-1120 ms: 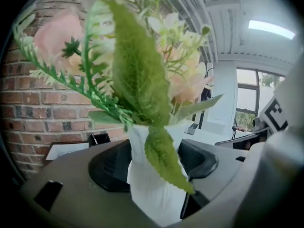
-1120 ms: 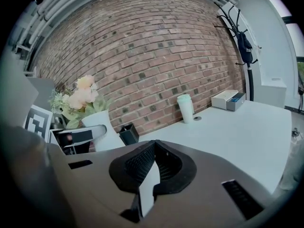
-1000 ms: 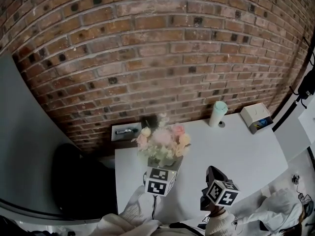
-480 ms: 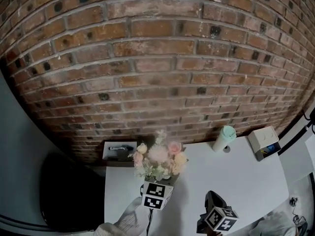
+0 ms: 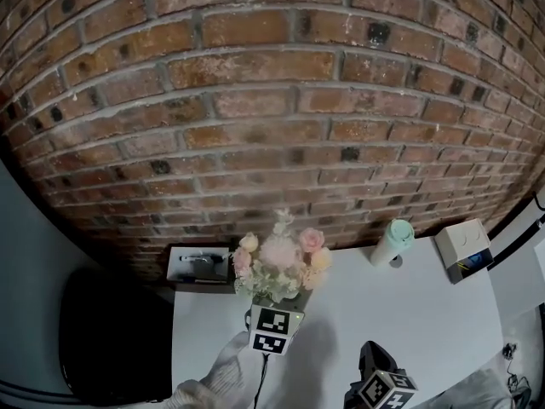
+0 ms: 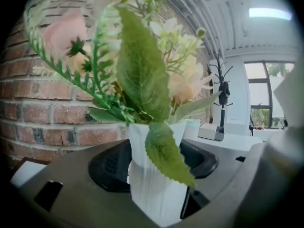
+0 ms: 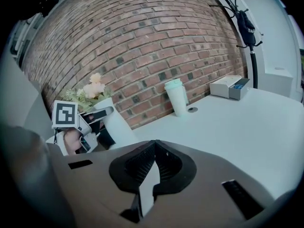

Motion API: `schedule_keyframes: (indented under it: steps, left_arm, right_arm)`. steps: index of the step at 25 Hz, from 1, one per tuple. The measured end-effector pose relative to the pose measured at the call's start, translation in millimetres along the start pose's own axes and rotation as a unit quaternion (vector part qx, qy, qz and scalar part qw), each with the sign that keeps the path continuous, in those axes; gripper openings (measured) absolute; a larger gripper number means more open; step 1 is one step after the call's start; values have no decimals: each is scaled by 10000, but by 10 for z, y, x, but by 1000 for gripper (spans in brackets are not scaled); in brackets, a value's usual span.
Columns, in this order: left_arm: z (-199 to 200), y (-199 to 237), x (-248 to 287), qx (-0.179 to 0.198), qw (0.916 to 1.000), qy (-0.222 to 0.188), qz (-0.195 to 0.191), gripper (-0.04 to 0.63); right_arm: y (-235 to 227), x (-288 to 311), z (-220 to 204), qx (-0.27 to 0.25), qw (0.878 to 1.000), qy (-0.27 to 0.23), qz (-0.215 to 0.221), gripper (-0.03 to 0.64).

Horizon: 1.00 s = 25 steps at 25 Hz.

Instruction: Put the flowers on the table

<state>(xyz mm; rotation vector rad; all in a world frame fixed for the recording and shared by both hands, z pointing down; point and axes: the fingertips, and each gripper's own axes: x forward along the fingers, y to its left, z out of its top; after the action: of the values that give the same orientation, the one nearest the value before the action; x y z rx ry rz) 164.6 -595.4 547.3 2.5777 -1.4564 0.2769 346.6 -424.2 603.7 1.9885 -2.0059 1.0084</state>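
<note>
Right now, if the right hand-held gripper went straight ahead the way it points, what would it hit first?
The right hand-held gripper would probably meet the brick wall, passing over the white table between the vase of flowers and the mint cup. Depth is unclear; it might graze the table first.

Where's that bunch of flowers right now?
Head view, lower centre: the flowers are held by the left hand-held gripper over the table's left part, by the brick wall.

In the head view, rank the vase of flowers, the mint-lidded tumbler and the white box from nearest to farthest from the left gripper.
1. Vase of flowers: gripped by the left gripper, at the left.
2. Mint-lidded tumbler: right of centre, at the back.
3. White box: far right.
</note>
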Motion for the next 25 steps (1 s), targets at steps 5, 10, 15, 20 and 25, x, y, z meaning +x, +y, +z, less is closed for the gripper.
schedule_keyframes:
  steps: [5,10,15,20,25]
  left_arm:
    - [1,-4,61,7,10000,-75,56,314]
    - [4,-12,81,-12,9999,-115,42,316]
    - [-39,-30,104,-213,9997,-87,-33,316]
    - [-27,-26,99,-248,9997,-80,39,316]
    - [-53,5,65,-314,9994,-44,164,316]
  right_arm:
    - [-108,-8,-22,80,9999,35,-100,23]
    - [-101,-6,-18,117,9999,13,-86,23]
    - [-109,-37,-32,145,9998,22,-126,23]
    - [-124,-107,-15,161,9997,-27,-205,23]
    - [-104,-185,-10,168,9995,-88,-253,23]
